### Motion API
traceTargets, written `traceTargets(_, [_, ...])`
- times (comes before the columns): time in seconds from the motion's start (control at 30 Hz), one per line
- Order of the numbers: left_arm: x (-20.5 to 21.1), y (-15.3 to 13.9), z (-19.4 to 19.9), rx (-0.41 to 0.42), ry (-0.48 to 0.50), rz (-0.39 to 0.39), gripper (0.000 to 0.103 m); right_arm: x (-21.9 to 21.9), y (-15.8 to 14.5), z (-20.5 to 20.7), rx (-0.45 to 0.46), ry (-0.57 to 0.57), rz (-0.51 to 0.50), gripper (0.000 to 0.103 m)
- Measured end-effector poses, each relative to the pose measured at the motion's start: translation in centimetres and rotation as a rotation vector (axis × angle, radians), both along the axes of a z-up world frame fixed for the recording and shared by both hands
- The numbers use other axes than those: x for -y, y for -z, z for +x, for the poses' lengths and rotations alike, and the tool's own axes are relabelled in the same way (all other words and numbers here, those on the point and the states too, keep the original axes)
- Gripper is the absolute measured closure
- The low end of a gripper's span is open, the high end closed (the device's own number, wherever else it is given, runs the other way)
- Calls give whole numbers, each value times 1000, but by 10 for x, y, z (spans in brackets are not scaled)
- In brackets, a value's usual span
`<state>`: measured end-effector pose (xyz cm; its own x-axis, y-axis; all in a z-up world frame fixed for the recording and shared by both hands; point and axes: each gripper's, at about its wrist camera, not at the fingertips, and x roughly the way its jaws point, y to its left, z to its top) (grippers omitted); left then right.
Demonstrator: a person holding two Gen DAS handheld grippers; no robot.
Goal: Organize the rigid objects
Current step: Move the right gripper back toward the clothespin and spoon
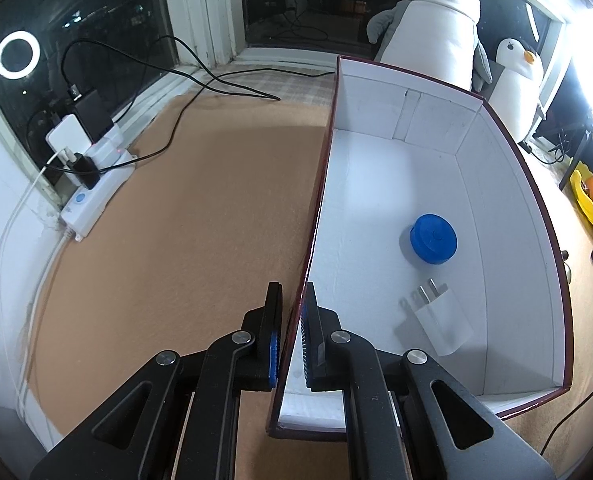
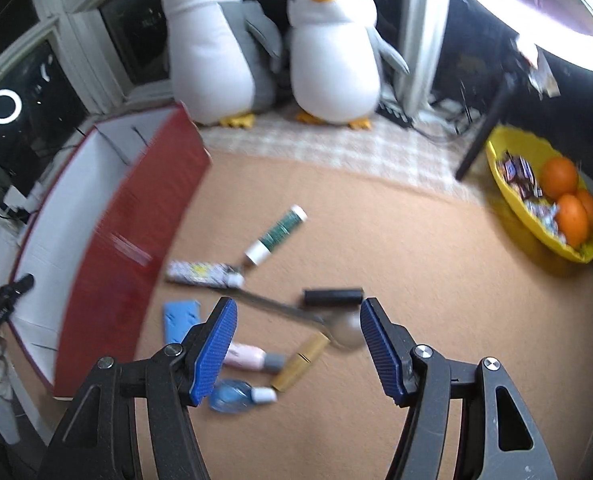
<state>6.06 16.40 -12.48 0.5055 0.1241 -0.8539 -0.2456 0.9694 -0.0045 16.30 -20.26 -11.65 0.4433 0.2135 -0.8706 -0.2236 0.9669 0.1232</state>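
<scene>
My left hand-held gripper (image 1: 292,312) is clamped on the box (image 1: 472,152) wall; my right hand-held gripper (image 2: 298,320) hangs apart above the spoon (image 2: 296,314).

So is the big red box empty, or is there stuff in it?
Not empty. The red box holds a round blue case and a white plug on its white floor. The rest of the floor is bare.

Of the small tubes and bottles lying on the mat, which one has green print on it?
The white tube with green print, farthest from the right gripper. The patterned tube, pink bottle, gold tube and clear blue bottle have none.
</scene>
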Motion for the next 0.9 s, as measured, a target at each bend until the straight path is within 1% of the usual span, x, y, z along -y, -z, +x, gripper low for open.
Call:
traceTargets(0.1, [1, 0, -1, -4, -2, -1, 95, 13, 18, -1, -52, 25, 5, 43])
traceTargets(0.17, [1, -1, -1, -7, -1, 1, 94, 20, 29, -2, -89, 45, 21, 43])
traceTargets(0.2, [2, -1, -1, -9, -1, 2, 92, 23, 35, -3, -111, 57, 34, 43])
traceTargets(0.27, [2, 0, -1, -11, 1, 1, 90, 26, 44, -4, -142, 74, 57, 43])
traceTargets(0.37, [4, 0, -1, -15, 2, -1, 87, 25, 53, -5, -164, 95, 77, 43])
traceTargets(0.43, [5, 0, -1, -17, 2, 1, 85, 22, 59, -3, -172, 104, 79, 46])
traceTargets(0.5, [6, 0, -1, -18, 3, 2, 84, 21, 63, -1, -185, 118, 91, 53])
traceTargets(0.63, [6, 1, -1, -21, 0, 5, 84, 21, 70, 4, -212, 145, 125, 58])
traceTargets(0.7, [7, 1, -1, -22, -1, 8, 84, 22, 73, 7, -224, 160, 128, 65])
traceTargets(0.77, [7, 1, -1, -23, -3, 8, 84, 23, 77, 9, -239, 170, 132, 69])
traceTargets(0.9, [7, 1, -1, -27, -5, 14, 84, 23, 79, 11, -244, 163, 118, 72])
